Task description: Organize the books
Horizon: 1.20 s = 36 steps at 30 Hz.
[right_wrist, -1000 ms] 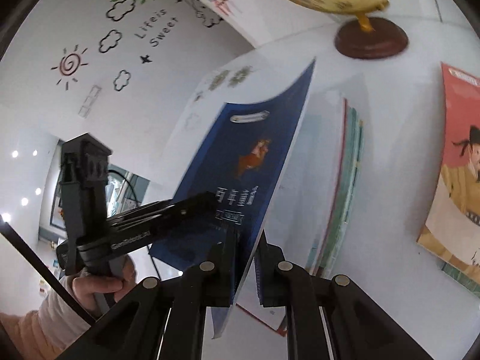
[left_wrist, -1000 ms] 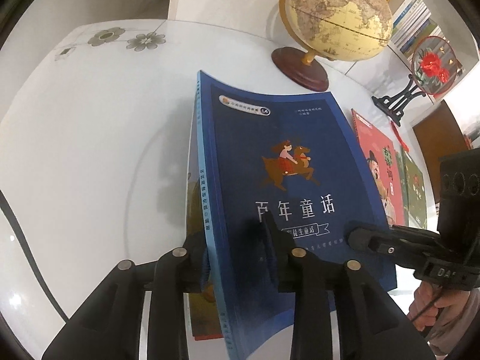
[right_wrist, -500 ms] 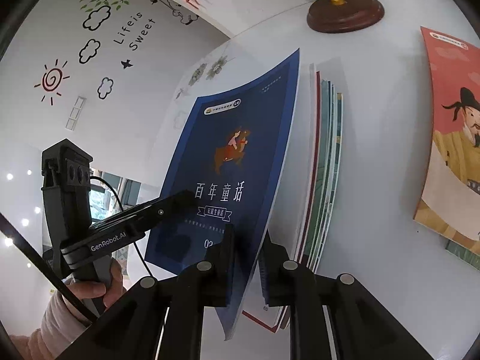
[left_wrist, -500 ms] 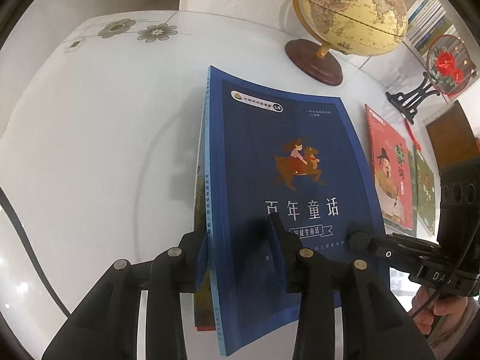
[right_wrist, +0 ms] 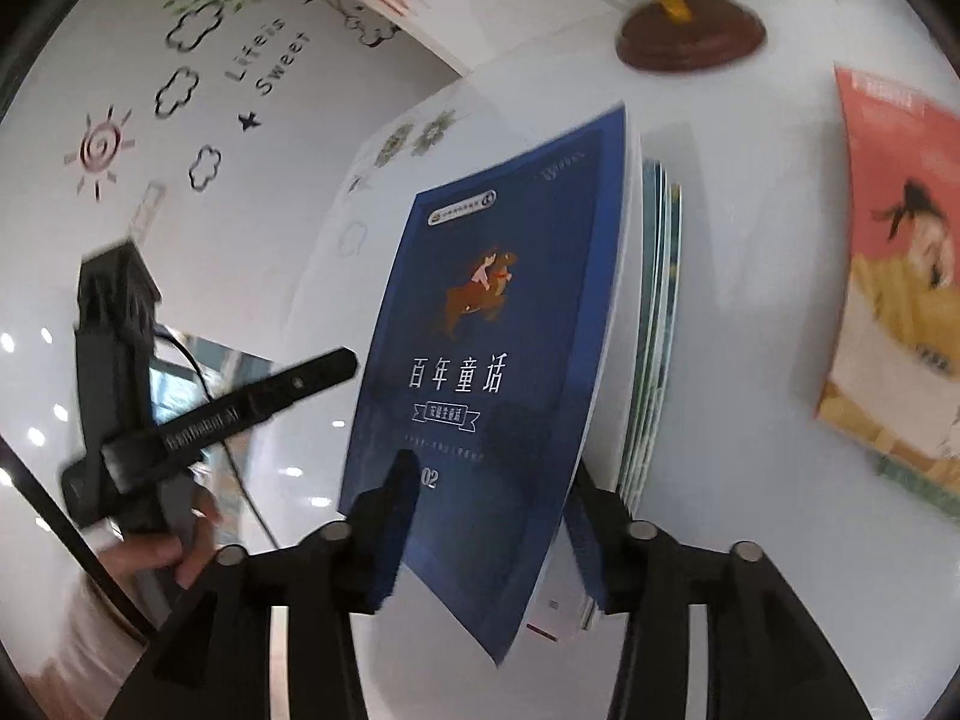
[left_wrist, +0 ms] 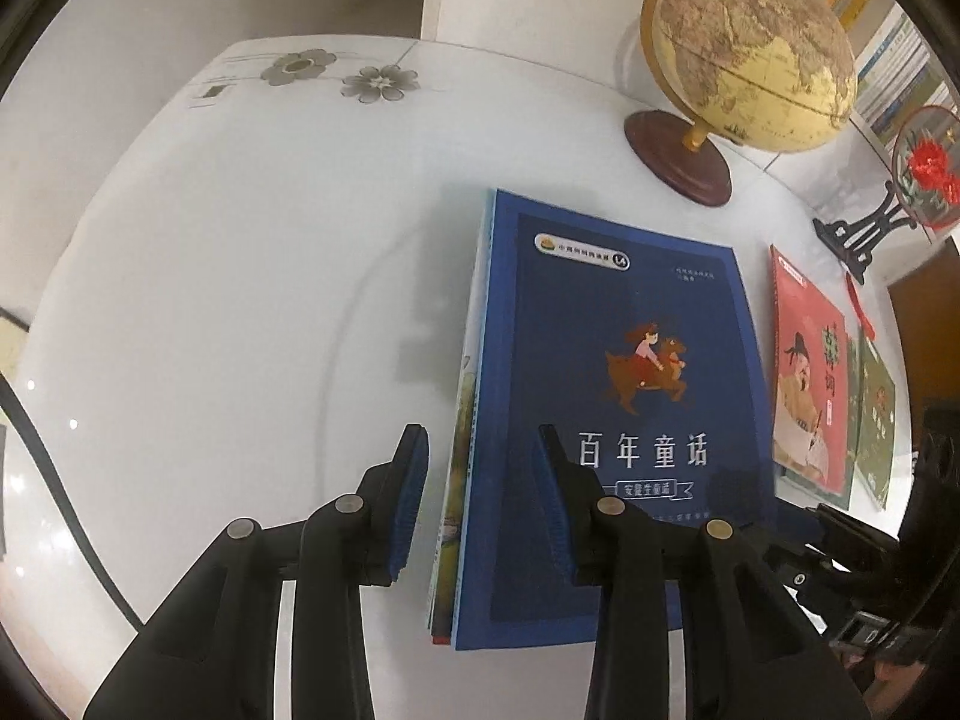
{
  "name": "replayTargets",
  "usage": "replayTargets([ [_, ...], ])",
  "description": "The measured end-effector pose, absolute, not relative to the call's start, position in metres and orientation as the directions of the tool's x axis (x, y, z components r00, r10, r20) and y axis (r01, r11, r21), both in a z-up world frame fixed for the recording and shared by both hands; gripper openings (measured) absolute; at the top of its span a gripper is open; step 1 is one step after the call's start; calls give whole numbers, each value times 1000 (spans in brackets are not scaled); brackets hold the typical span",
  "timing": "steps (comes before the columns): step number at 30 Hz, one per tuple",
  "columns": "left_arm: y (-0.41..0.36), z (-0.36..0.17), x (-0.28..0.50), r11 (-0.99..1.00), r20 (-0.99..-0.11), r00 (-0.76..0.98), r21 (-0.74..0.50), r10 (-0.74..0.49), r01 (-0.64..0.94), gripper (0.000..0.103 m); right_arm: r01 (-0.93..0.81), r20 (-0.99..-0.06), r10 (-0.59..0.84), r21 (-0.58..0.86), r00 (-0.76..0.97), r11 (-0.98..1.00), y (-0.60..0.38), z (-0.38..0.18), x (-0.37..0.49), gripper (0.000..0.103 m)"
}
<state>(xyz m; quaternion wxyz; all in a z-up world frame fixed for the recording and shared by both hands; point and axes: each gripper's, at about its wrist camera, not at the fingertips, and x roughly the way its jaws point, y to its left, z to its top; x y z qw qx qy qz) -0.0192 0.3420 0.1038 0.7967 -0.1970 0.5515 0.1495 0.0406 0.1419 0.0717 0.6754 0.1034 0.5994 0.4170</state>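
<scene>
Now: left gripper (left_wrist: 480,498) jaws apart, straddling the spine edge of the blue book (left_wrist: 606,414), one finger off to its side over bare tabletop (left_wrist: 210,300), the other above the cover. Right gripper (right_wrist: 486,516) also spread, fingers either side of the book's near right corner, not clamping. Blue book lies flat on top of a stack of thinner books (right_wrist: 657,324), mid-tabletop. Red book (left_wrist: 807,378) with a green one (left_wrist: 873,420) under it sits toward the right edge. Globe (left_wrist: 744,48) stands at the far edge; fan ornament (left_wrist: 918,168) at the far right corner.
</scene>
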Motion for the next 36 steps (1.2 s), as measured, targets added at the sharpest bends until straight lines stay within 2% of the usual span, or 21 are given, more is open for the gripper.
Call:
replayTargets([
  [5, 324, 117, -10, 900, -928, 373, -152, 13, -409, 34, -436, -751, 660, 593, 1, 677, 115, 79, 41, 49],
  [13, 260, 122, 36, 937, -913, 396, -217, -95, -275, 34, -245, -719, 691, 659, 70, 711, 17, 73, 69, 50],
  [22, 172, 96, 101, 960, -927, 308, -259, -216, -107, 34, -66, -735, 659, 658, 163, 750, -82, 59, 91, 50],
  [26, 149, 74, 123, 951, -933, 247, -294, -263, -97, 34, -41, -747, 642, 645, 172, 763, -104, 51, 98, 50],
  [36, 137, 40, 146, 951, -950, 165, -286, -265, -119, 34, -25, -731, 661, 668, 168, 744, -123, 30, 114, 50],
])
